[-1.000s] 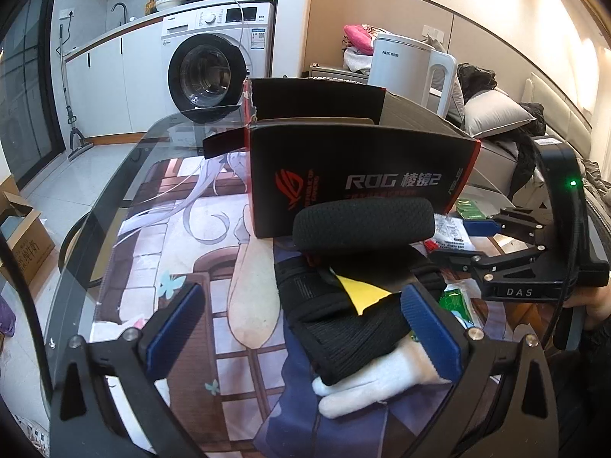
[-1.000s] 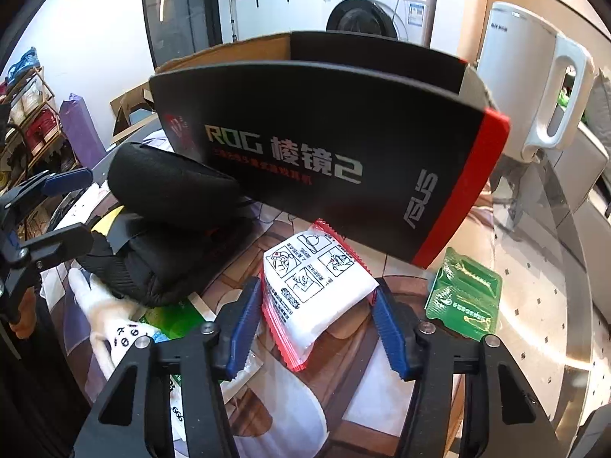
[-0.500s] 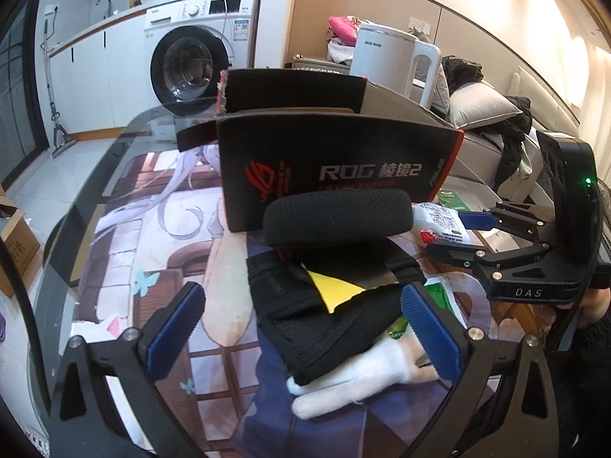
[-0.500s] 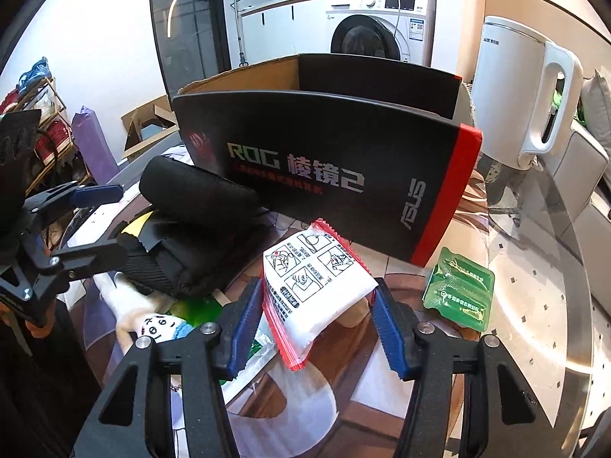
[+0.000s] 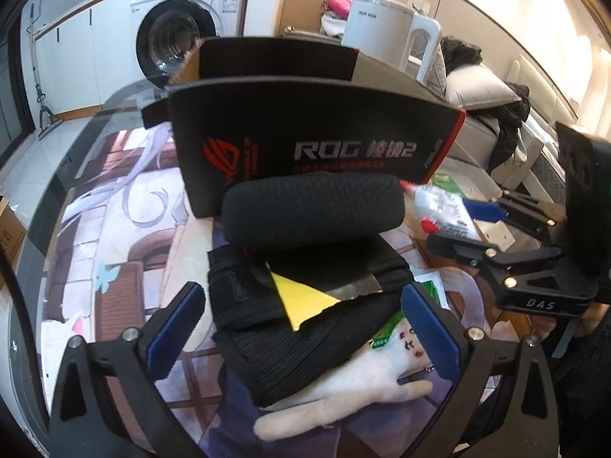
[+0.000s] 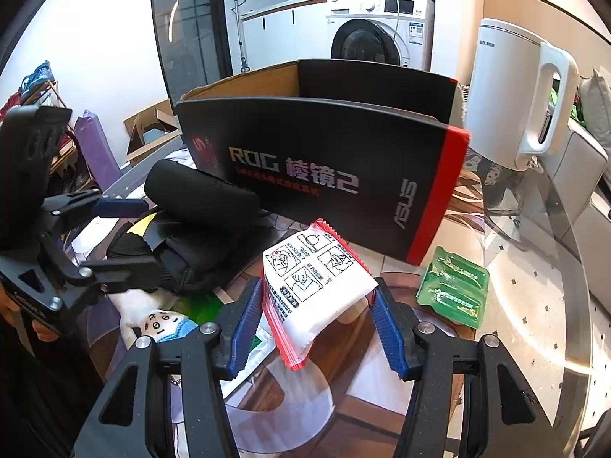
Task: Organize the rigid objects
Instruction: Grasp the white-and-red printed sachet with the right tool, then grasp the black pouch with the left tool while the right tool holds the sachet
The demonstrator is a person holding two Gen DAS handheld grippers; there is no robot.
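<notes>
Progress: early. One item is in hand, nothing can be confirmed as packed yet.

- Right gripper [image 6: 319,330]: pinched on the white sachet [image 6: 313,286] with red edges; sachet is lifted clear of the table [image 6: 534,336] and held in front of the black ROG box [image 6: 324,175], below its rim.
- Left gripper [image 5: 305,332]: spread wide, nothing clamped. It is poised over the black fabric bundle [image 5: 305,305], which lies between the pads without being pressed.
- Box stands open-topped toward the far edge of the table. Its inside is not visible from either wrist view, so whether anything has been stowed cannot be told.

Left on the table, all in front of the box:
- black foam roll [image 5: 313,210], resting against the box face
- fabric bundle with a yellow tag, on top of a white plush toy [image 5: 343,397]
- green packet [image 6: 452,286] near the box's red corner, toward the table's right edge
- more green packaging, partly buried under the bundle

Judged next step: sachet to be raised over the rim and dropped in. Most of the sorting remains.
</notes>
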